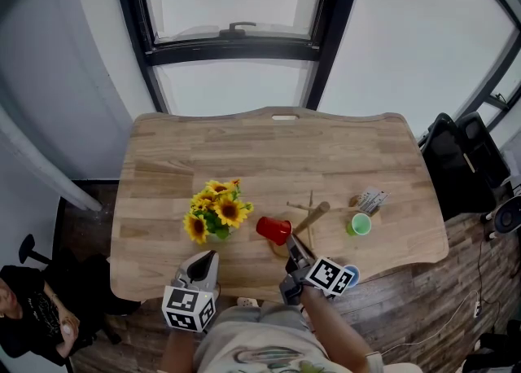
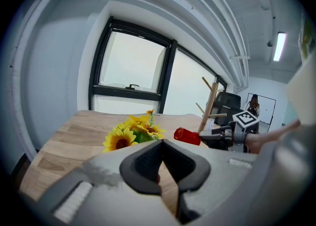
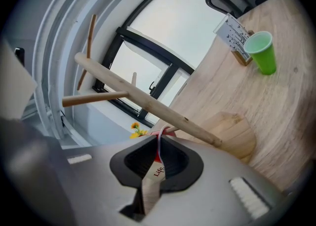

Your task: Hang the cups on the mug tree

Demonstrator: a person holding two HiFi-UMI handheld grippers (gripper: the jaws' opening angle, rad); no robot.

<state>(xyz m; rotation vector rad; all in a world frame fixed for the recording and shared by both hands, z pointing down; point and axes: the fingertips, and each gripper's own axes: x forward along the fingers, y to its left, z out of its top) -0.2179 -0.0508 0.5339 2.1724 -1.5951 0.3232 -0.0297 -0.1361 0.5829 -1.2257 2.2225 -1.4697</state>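
The red cup (image 1: 273, 229) hangs on its side just above the table, left of the wooden mug tree (image 1: 312, 217). My right gripper (image 1: 290, 241) is shut on it. In the right gripper view the cup's wall (image 3: 157, 170) is pinched between the jaws of that gripper (image 3: 159, 143), close to the tree's pole (image 3: 148, 102) and a short low peg (image 3: 170, 130). A green cup (image 1: 360, 223) stands upright right of the tree. My left gripper (image 1: 207, 259) stays at the table's near edge, shut and empty (image 2: 162, 143); its view shows the red cup (image 2: 187, 135) and tree (image 2: 209, 102).
A bunch of sunflowers (image 1: 218, 212) stands left of the red cup. A small card holder (image 1: 372, 199) sits behind the green cup. Something blue and round (image 1: 352, 274) peeks from under my right gripper's marker cube. Black chairs (image 1: 460, 160) stand beyond the table's right edge.
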